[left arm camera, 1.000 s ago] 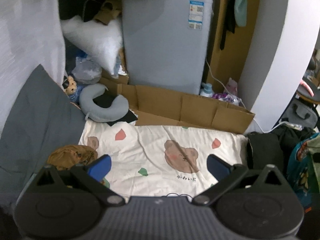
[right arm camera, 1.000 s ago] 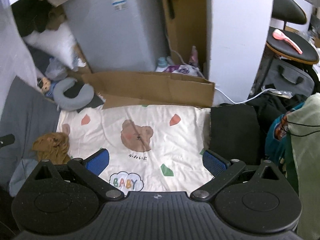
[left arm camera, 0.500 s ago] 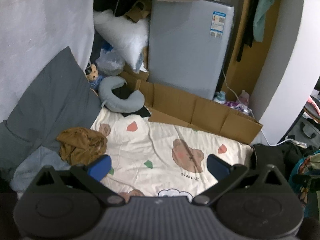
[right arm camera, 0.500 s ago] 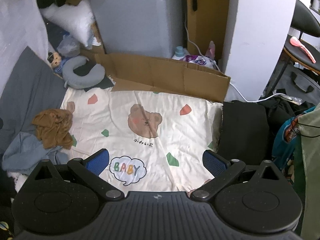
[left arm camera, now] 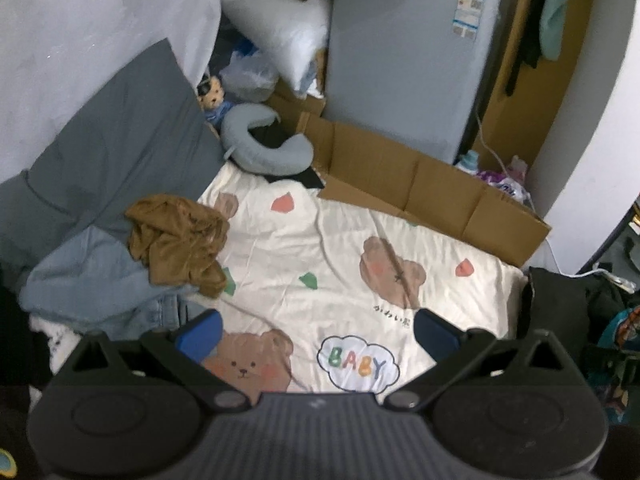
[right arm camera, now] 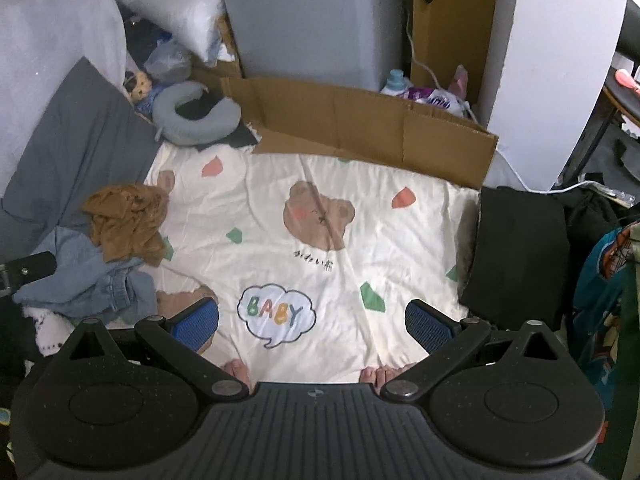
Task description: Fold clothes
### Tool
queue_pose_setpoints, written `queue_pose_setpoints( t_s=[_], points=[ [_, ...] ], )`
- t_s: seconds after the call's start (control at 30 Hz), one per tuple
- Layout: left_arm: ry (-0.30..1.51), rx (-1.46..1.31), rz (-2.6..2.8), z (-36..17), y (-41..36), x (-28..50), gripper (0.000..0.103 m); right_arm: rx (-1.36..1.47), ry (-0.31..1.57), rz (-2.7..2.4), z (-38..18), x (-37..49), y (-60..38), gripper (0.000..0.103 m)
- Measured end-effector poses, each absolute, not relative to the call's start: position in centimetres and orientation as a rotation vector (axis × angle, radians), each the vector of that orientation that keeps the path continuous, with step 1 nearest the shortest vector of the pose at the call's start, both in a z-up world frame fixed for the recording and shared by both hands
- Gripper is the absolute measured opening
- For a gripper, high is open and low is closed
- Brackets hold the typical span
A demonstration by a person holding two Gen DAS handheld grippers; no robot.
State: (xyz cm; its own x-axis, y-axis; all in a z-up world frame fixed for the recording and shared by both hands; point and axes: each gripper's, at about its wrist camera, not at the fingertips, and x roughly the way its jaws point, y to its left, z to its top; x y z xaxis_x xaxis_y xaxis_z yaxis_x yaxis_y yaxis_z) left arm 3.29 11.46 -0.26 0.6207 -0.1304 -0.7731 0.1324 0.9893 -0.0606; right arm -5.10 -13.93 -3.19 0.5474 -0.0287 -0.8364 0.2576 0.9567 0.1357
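A crumpled brown garment [left arm camera: 178, 238] [right arm camera: 128, 224] lies at the left edge of a cream bear-print blanket [left arm camera: 340, 256] [right arm camera: 320, 248], partly on top of a heap of light blue denim [left arm camera: 96, 280] [right arm camera: 84, 276]. A folded black garment [right arm camera: 516, 256] [left arm camera: 554, 304] rests at the blanket's right edge. My left gripper [left arm camera: 318, 330] hovers open above the blanket's near part, holding nothing. My right gripper [right arm camera: 312, 322] is open too, above the "BABY" print, well clear of the clothes.
A grey pillow [left arm camera: 112, 148] leans on the left wall. A grey neck pillow [left arm camera: 264, 148], a small plush toy [left arm camera: 212, 96], flattened cardboard [right arm camera: 360, 128] and a grey appliance [left arm camera: 404, 56] stand behind the blanket. Bare toes [right arm camera: 236, 372] show at its near edge. Bags [right arm camera: 604, 264] crowd the right.
Both views have pulled back and tilted down, so more of the near blanket shows. The blue denim heap and the toes have come into view. Both grippers stay open.
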Motion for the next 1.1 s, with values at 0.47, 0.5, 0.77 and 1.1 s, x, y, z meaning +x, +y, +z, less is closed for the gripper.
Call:
queue_pose_setpoints(
  t_s=[0.47,0.5,0.77,1.1],
  points=[
    [0.931,0.058,-0.261,-1.9,7.7,2.3,0.102,0.259,1.019,-0.183,-4.8,-6.3,-13.1,0.102],
    [0.938,0.059,-0.282,-2.0,7.4,2.3,0.102,0.251,1.017,-0.186,-4.8,-6.3,-12.9,0.102],
    [0.934,0.105,-0.313,-2.6,5.2,2.0,0.102,0.246,1.014,-0.155,-5.1,-5.8,-12.5,0.102],
    [0.916,0.142,-0.315,-2.7,3.9,1.7,0.101,0.248,0.999,-0.162,-5.0,-6.1,-12.6,0.102]
  ],
)
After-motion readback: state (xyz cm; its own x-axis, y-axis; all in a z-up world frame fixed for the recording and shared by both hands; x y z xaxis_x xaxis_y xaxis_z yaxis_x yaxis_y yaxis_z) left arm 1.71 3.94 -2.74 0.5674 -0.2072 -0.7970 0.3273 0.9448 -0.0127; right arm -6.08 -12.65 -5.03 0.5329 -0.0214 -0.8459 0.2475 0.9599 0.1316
